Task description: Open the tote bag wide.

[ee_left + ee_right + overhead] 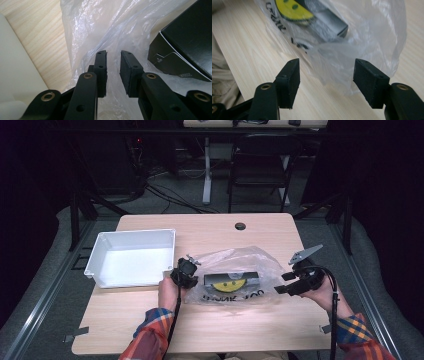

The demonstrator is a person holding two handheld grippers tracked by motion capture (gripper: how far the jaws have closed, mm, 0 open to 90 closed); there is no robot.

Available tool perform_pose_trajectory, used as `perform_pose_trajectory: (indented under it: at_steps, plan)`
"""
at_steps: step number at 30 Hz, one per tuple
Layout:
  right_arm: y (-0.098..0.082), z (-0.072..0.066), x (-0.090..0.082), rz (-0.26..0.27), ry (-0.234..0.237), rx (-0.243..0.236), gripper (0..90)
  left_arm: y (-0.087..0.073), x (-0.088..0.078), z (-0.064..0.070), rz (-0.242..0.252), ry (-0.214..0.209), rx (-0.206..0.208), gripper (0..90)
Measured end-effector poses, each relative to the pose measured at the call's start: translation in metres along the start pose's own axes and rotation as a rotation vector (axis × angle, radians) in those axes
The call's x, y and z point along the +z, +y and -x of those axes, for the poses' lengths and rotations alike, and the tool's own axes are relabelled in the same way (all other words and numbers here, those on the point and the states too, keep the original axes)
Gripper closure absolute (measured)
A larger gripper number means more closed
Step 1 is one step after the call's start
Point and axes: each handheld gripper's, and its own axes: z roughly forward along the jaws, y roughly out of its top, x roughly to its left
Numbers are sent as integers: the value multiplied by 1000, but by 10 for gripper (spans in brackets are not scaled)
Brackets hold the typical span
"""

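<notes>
A clear plastic bag with black lettering lies mid-table, holding a black box and a yellow smiley-face print. My left gripper sits at the bag's left edge. In the left gripper view its jaws stand a narrow gap apart with bunched bag film caught between them, the black box to the right. My right gripper hovers above the bag's right end, open. In the right gripper view nothing is pressed between its pads; loose bag film hangs beyond them.
A white plastic bin stands at the table's left, close to my left hand. The wooden table has a cable hole near its far edge. A dark chair and desk legs stand behind the table.
</notes>
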Motion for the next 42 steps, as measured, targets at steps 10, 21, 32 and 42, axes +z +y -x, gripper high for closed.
perform_pose_trajectory:
  at_steps: [10, 21, 32, 42]
  plan:
    - [37, -17, 20, 88, -75, -83, 422, 0, -8, -1, 21, -19, -17, 598]
    - [28, -6, 80, -77, -53, -96, 549, -2, -12, -3, 34, -31, -29, 357]
    - [11, -6, 77, -115, -13, -74, 900, -2, -8, -5, 22, -33, -36, 336]
    - [1, -17, 91, -210, 22, -125, 900, -3, -8, -7, -1, -45, -40, 314]
